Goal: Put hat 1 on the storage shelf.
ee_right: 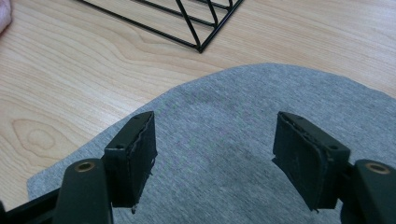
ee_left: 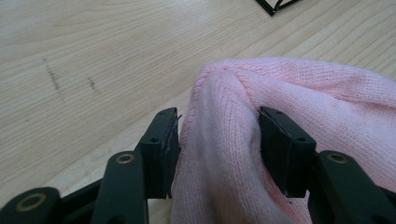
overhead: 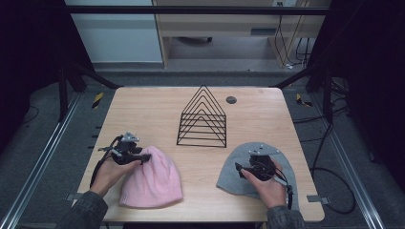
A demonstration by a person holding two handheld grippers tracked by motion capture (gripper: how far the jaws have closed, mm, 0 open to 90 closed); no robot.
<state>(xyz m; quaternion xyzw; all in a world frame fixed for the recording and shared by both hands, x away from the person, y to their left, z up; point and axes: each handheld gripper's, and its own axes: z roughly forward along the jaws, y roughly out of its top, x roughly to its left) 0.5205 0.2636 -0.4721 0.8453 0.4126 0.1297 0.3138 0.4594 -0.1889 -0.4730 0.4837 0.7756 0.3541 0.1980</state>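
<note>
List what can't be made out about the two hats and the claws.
- Pink hat: top hidden by the left claw in the high view; brim cut off in the left gripper view.
- Grey hat: middle hidden by the hand and right claw.

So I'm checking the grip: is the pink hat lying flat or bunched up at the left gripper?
Bunched up. A ridge of the pink hat is pinched between the left gripper pads.
</note>
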